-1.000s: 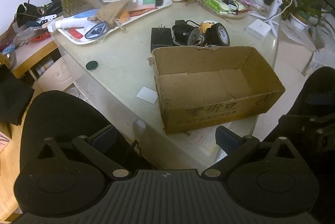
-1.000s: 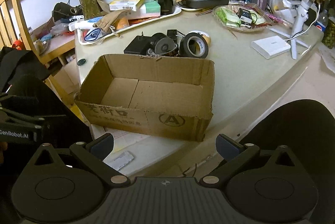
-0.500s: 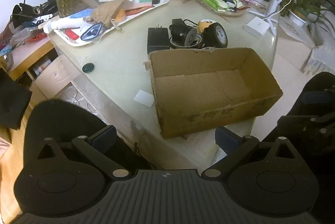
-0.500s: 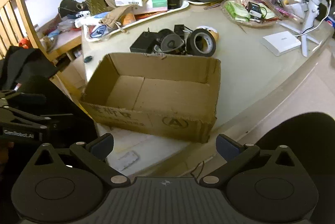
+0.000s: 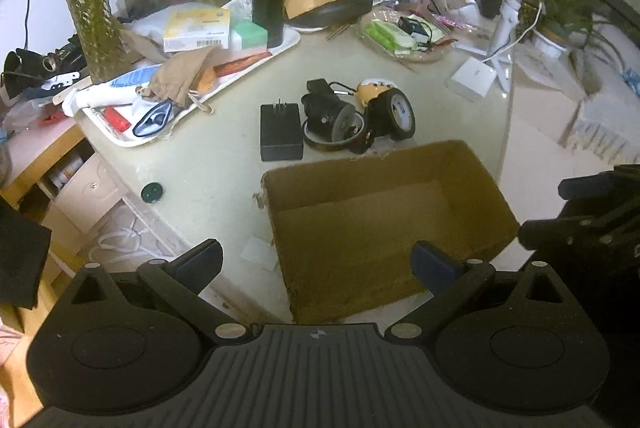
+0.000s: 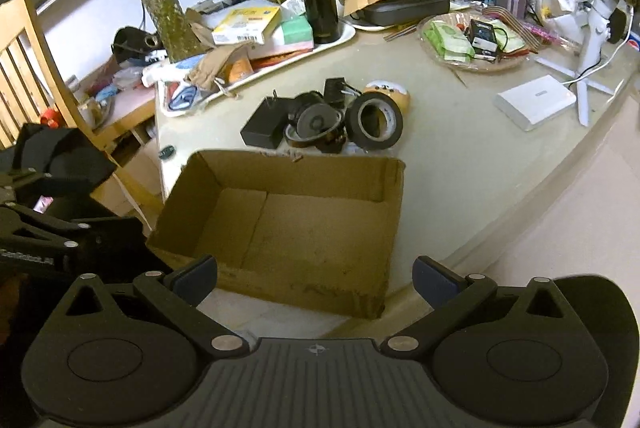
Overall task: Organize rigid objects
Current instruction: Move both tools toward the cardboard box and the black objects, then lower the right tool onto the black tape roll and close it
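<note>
Both grippers, left (image 5: 316, 262) and right (image 6: 315, 274), hover with jaws spread, empty. The open cardboard box (image 6: 296, 224) sits on the worktop (image 6: 460, 147); a black tape roll (image 6: 374, 121) lies at its 12 o'clock.

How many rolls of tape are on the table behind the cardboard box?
2: a black roll standing on edge at the right of the cluster, and a thin amber roll lying flat beside it, under a black round gadget. Others may be hidden in the clutter.

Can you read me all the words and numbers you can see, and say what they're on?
Nothing reads clearly.
White lettering on the left gripper, seen from the right wrist: blurred.
Yellow box: print and barcode too small.
Black tape roll: label too small.
Cardboard box: front print blurred.
</note>
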`<action>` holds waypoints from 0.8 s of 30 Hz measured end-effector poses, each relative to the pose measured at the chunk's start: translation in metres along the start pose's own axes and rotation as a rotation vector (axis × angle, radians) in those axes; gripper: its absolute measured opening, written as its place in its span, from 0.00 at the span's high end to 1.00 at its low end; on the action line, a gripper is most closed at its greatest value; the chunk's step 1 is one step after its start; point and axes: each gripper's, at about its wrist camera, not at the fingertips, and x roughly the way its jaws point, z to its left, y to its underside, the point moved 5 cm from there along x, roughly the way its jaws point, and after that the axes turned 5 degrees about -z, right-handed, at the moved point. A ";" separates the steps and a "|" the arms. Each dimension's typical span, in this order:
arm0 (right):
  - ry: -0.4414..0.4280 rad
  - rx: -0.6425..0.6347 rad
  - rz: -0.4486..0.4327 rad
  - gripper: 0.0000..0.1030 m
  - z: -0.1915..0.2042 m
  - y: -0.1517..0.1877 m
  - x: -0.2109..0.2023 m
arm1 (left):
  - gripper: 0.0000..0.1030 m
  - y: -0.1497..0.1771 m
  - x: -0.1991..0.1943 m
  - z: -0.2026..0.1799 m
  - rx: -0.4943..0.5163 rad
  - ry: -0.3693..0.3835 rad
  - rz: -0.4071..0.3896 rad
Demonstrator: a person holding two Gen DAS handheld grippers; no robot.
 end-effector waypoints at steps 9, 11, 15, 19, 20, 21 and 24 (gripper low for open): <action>0.022 -0.041 -0.039 0.00 -0.015 -0.031 0.013 | 0.00 -0.007 0.016 0.005 -0.020 0.017 -0.021; 0.023 -0.044 -0.043 0.00 -0.019 -0.038 0.019 | 0.00 -0.009 0.017 0.004 -0.021 0.024 -0.025; 0.009 -0.018 -0.055 0.00 -0.028 -0.054 0.026 | 0.00 -0.015 0.019 0.000 -0.016 0.045 -0.037; 0.004 -0.020 -0.083 0.00 -0.034 -0.073 0.027 | 0.00 -0.021 0.021 -0.001 -0.008 0.040 -0.049; 0.004 -0.026 -0.089 0.00 -0.034 -0.077 0.027 | 0.00 -0.023 0.022 -0.001 -0.010 0.035 -0.051; 0.000 -0.033 -0.094 0.00 -0.035 -0.081 0.028 | 0.00 -0.024 0.023 0.000 -0.012 0.039 -0.055; -0.008 -0.043 -0.103 0.00 -0.039 -0.092 0.033 | 0.00 -0.025 0.025 0.003 -0.014 0.040 -0.060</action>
